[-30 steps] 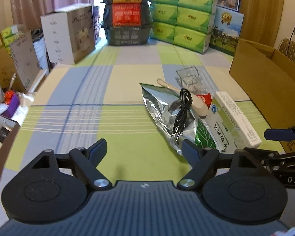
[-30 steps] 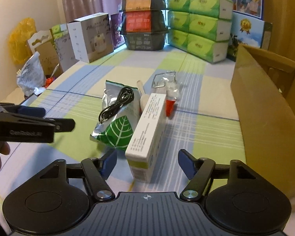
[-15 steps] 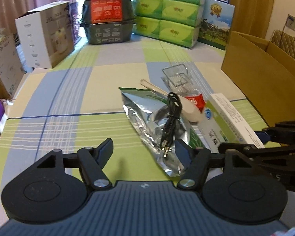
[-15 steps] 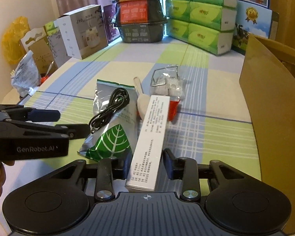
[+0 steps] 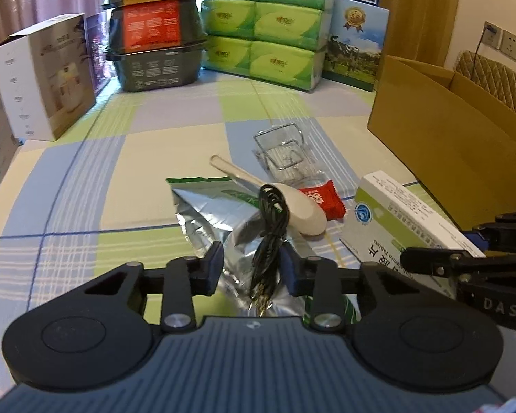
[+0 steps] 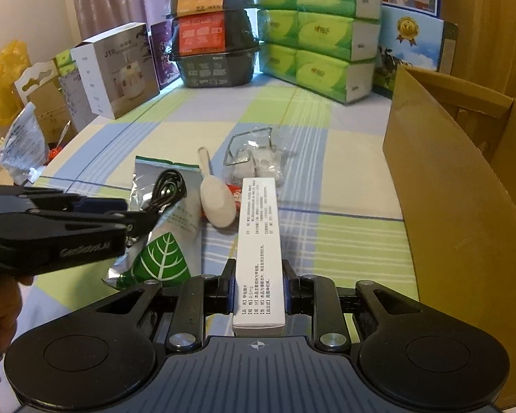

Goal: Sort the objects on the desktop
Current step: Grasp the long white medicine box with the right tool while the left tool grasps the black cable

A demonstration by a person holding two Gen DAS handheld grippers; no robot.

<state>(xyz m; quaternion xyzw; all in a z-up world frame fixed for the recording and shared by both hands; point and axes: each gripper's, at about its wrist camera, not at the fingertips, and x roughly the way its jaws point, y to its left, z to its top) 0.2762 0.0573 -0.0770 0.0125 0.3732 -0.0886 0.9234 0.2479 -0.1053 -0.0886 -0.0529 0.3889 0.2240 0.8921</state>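
Observation:
My right gripper [image 6: 258, 282] is shut on the near end of a long white and green medicine box [image 6: 259, 227], which points away from me; the same box [image 5: 395, 220] shows in the left wrist view. My left gripper [image 5: 251, 268] has closed in on a silver foil bag with a green leaf print [image 5: 206, 213], crumpling it. A black coiled cable [image 5: 271, 227] lies on that bag and runs between the fingers. In the right wrist view the left gripper [image 6: 134, 213] reaches in from the left at the bag [image 6: 161, 258] and cable [image 6: 167, 189].
A white scoop [image 6: 216, 206], a red sachet [image 5: 323, 199] and a clear bag holding a wire item [image 6: 254, 158] lie just beyond. An open cardboard box [image 6: 464, 189] stands at the right. Stacked tissue packs [image 5: 275, 27], dark containers [image 5: 154, 27] and a white carton [image 5: 41, 75] line the far edge.
The left gripper moved forward over the foil bag and cable and narrowed its jaws onto them. The right gripper closed on the medicine box half a second ago and still holds it.

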